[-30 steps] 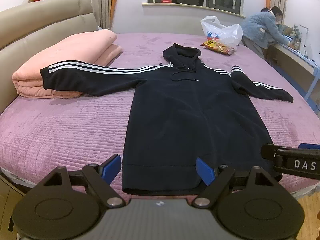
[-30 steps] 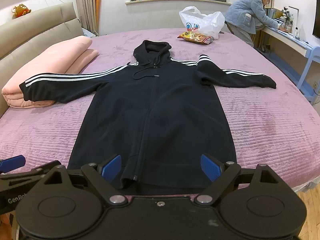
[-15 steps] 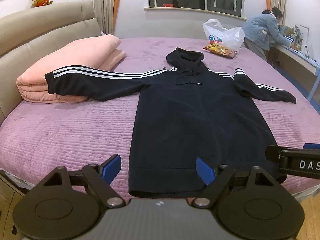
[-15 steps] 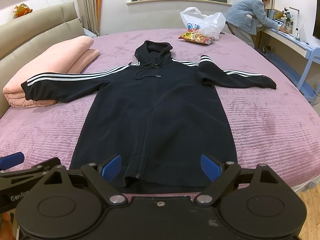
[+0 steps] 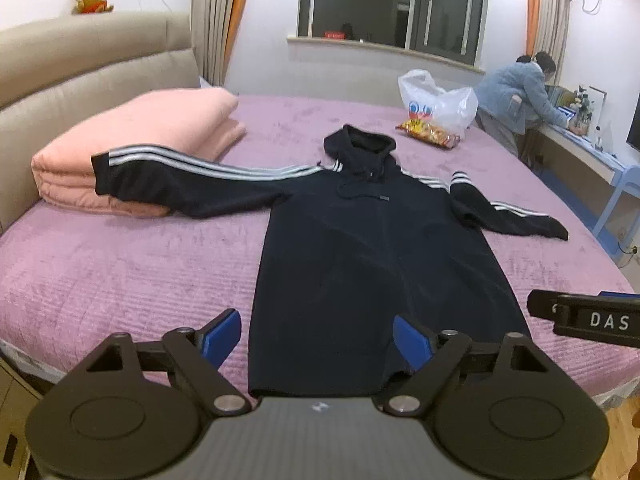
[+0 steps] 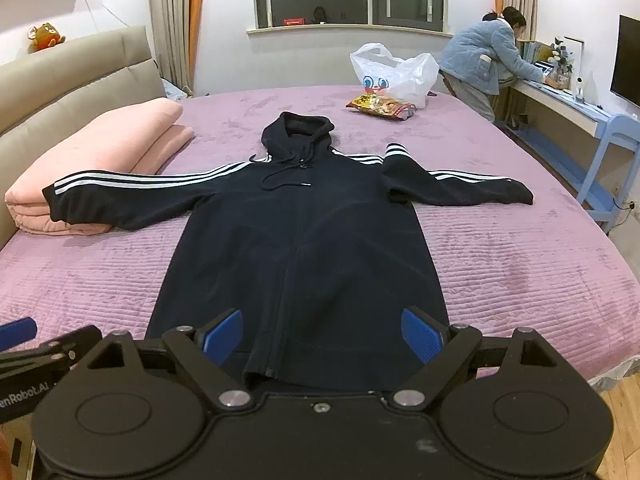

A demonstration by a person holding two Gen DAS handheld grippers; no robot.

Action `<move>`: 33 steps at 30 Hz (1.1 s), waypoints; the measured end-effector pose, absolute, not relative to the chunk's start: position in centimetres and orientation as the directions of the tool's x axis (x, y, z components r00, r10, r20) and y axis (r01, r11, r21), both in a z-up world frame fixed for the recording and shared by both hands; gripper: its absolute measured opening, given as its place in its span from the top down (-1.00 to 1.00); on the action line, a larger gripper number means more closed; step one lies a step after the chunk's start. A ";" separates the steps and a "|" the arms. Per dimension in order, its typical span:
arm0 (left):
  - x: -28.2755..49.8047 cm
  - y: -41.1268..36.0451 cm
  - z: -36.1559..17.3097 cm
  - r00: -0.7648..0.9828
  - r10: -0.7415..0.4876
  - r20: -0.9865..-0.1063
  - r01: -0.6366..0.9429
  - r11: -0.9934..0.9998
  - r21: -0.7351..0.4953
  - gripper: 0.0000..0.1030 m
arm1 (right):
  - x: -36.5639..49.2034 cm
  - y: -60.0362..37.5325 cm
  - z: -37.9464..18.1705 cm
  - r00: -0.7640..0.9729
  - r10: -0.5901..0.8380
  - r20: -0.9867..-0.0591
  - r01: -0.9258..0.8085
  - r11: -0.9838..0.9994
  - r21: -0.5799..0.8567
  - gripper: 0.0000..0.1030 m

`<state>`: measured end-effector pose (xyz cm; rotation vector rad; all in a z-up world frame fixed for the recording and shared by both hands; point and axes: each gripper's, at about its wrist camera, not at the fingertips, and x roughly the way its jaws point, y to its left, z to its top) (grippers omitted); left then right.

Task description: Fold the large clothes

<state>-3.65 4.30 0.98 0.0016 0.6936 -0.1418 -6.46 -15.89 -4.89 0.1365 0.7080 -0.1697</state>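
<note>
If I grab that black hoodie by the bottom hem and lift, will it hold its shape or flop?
The hoodie will probably flop: it lies flat and soft on the bed. Its long body and sleeves likely sag and trail. The left sleeve rests on the pink blanket, so it may drag there. The fabric looks thick, perhaps rather heavy.

The hoodie hem dips behind the right claw; the snack packet print is too small to read.
</note>
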 end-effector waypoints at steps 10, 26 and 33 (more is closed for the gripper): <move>-0.4 1.7 -0.7 0.722 -0.103 -0.684 0.143 0.990 0.002 -0.68 | -3.7 -17.1 -6.7 0.725 -0.105 -0.681 0.192 0.980 0.054 -0.98; 22.3 -6.8 -11.6 0.667 -0.062 -0.743 0.124 0.992 0.029 -0.58 | 13.8 -27.8 -19.2 0.704 -0.136 -0.697 0.341 0.926 0.165 -0.98; 28.9 -9.9 -10.8 0.650 -0.083 -0.756 0.102 0.995 -0.021 -0.58 | 19.0 -36.6 -19.0 0.672 -0.168 -0.721 0.462 0.856 0.231 -0.98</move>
